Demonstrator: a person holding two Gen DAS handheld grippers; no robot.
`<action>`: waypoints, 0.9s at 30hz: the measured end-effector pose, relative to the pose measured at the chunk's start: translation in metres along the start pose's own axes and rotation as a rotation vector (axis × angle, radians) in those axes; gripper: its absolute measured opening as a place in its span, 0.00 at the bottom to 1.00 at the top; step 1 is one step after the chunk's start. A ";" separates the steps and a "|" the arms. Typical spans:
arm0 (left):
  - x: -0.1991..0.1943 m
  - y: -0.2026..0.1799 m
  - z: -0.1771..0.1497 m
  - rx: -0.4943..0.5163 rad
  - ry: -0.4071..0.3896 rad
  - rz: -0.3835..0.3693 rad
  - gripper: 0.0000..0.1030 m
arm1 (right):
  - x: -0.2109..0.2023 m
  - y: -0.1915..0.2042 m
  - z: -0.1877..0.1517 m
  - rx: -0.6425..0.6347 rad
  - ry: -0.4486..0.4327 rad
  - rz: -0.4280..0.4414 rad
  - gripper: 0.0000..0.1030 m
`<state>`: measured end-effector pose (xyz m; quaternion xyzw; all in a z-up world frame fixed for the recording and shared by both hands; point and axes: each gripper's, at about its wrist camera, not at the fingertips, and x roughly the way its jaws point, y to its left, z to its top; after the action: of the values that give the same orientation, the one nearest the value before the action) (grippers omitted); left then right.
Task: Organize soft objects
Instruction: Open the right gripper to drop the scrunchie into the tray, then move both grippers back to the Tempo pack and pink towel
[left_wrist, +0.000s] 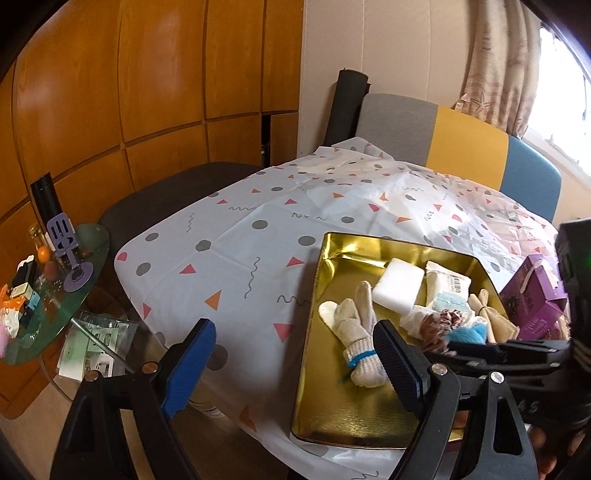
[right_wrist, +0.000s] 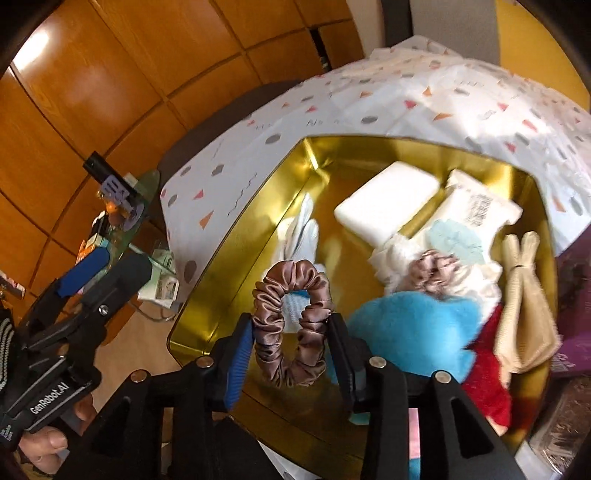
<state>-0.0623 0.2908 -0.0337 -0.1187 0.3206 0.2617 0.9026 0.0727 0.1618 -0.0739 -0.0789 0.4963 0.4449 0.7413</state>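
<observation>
A gold tin tray (left_wrist: 332, 413) (right_wrist: 229, 295) lies on the patterned tablecloth (left_wrist: 240, 236). In it are white knit gloves (left_wrist: 351, 332), a white sponge block (left_wrist: 399, 286) (right_wrist: 388, 203), a white tissue pack (left_wrist: 447, 284) (right_wrist: 480, 206), beige socks (right_wrist: 524, 295), a blue fluffy cloth (right_wrist: 410, 332) and a red cloth (right_wrist: 487, 376). My right gripper (right_wrist: 291, 347) is shut on a brown satin scrunchie (right_wrist: 291, 317), held over the tray's near end. My left gripper (left_wrist: 295, 365) is open and empty at the tray's left edge.
A purple box (left_wrist: 535, 295) stands right of the tray. A green glass side table (left_wrist: 62, 295) with small items stands at the left. A striped chair back (left_wrist: 461, 147) is behind the table, wooden cabinets (left_wrist: 147, 92) further back.
</observation>
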 end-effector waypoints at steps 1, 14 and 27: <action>-0.001 -0.002 0.000 0.005 -0.002 -0.003 0.85 | -0.005 0.000 0.001 0.002 -0.015 -0.008 0.39; -0.013 -0.025 0.002 0.060 -0.018 -0.033 0.86 | -0.047 -0.016 0.000 0.028 -0.113 -0.011 0.65; -0.034 -0.086 0.012 0.190 -0.064 -0.147 0.86 | -0.173 -0.113 -0.039 0.193 -0.341 -0.264 0.65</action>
<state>-0.0312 0.2107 0.0016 -0.0474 0.3055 0.1668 0.9363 0.1108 -0.0271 0.0093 0.0043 0.3896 0.3013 0.8703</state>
